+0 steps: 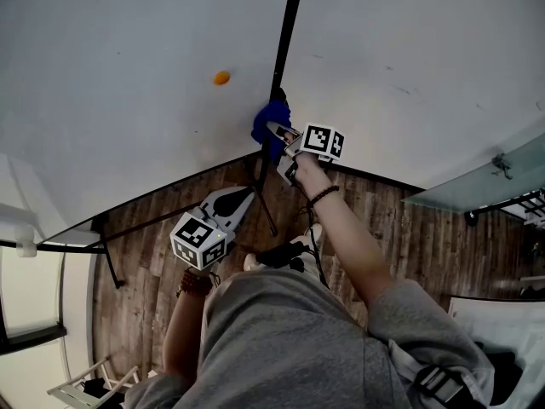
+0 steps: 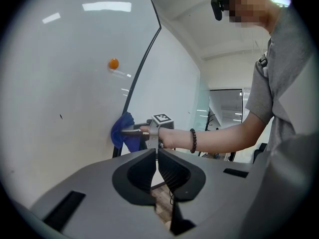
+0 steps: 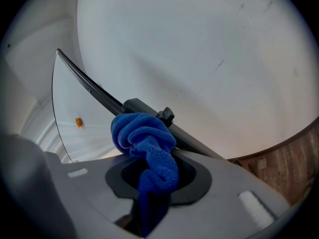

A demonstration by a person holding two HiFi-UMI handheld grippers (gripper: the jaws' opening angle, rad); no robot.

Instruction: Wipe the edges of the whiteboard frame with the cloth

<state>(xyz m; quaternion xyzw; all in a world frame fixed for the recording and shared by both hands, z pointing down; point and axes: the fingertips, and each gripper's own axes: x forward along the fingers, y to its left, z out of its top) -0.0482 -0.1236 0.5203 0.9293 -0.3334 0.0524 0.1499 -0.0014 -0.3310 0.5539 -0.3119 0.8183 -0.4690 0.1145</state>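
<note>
Two grippers are in play, and the right gripper (image 3: pixel 154 171) is the one at work: its jaws are clamped on a blue cloth (image 3: pixel 144 136), which bunches up out of the jaw opening in a thick wad. In the right gripper view the wad presses against the dark whiteboard frame (image 3: pixel 94 91), just beside a small black knob (image 3: pixel 167 116) on that frame. In the head view the right gripper (image 1: pixel 277 130) is held out at the end of a bare forearm wearing a dark bead bracelet (image 1: pixel 324 196), and the cloth (image 1: pixel 268 122) sits on the frame's edge (image 1: pixel 285 32) low on its black vertical strip. The left gripper (image 2: pixel 155 156) has its jaws pressed together with nothing between them. It is held lower and well apart from the board, pointing toward the right hand, so its own view shows the cloth (image 2: pixel 122 131), the bracelet (image 2: pixel 193 140) and the frame (image 2: pixel 144 59) from the side. In the head view the left gripper (image 1: pixel 243 198) hangs over the brown wood floor (image 1: pixel 145 279). A small orange magnet (image 1: pixel 221 77) sticks to the white board surface (image 1: pixel 111 75), left of the frame strip and above the cloth. It also shows in the left gripper view (image 2: pixel 113 63) and, small, in the right gripper view (image 3: pixel 79 122). A pale wall (image 1: pixel 409 58) lies to the right of the frame.
</note>
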